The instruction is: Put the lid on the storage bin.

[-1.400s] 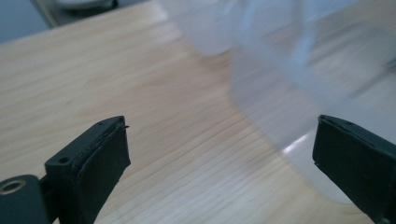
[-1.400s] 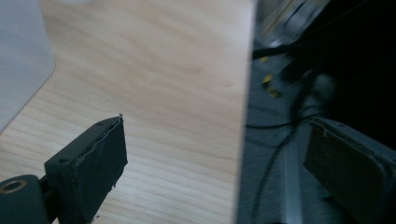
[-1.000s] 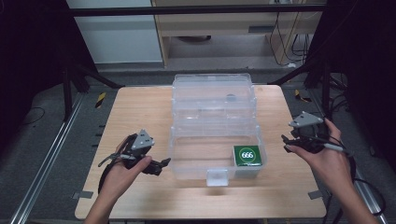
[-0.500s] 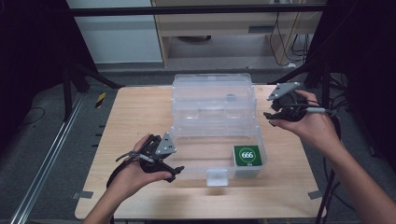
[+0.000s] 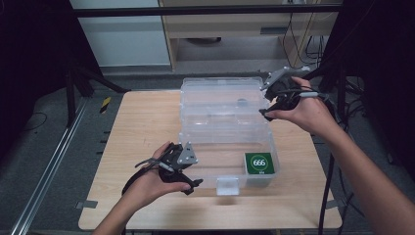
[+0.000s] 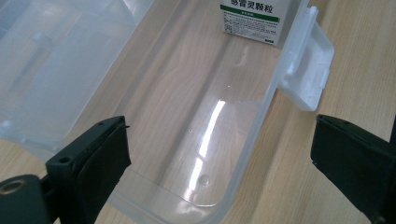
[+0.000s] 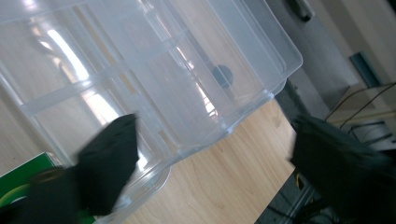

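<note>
Clear plastic storage box [image 5: 222,147] on a pale wooden table [image 5: 142,127], its hinged transparent lid [image 5: 220,95] folded back flat on the far side; long axis runs away from the person. A green carton marked 666 [image 5: 260,163] stands in the near right corner. The right gripper [image 5: 274,100], jaws having just been opening and now wide apart with nothing between them, hovers at the lid's far right corner, hand raised and angled inward; it is the nearer one for swinging the lid shut. The left gripper [image 5: 188,178], jaws spread and empty, points at the box's near left wall [image 6: 243,158], beside the white latch [image 6: 306,70]
</note>
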The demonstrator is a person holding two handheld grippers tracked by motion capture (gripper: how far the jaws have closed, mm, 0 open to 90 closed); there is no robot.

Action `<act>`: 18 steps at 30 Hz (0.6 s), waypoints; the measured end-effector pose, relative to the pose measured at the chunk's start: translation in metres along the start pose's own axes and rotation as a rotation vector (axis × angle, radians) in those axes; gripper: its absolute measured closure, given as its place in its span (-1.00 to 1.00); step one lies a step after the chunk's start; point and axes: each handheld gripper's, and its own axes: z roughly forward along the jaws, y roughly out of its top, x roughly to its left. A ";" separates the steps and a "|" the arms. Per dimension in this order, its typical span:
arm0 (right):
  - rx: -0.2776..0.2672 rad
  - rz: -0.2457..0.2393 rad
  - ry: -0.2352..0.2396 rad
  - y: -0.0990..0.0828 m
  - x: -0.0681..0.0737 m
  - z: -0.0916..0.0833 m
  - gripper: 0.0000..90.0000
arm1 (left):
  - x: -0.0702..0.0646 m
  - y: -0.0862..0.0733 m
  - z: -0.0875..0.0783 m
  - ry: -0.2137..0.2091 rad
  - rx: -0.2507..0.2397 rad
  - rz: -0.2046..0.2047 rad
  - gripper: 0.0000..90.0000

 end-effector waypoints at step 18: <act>-0.028 -0.174 0.074 0.011 -0.001 0.007 -0.15 | -0.008 0.005 0.010 -0.025 0.031 0.086 -0.87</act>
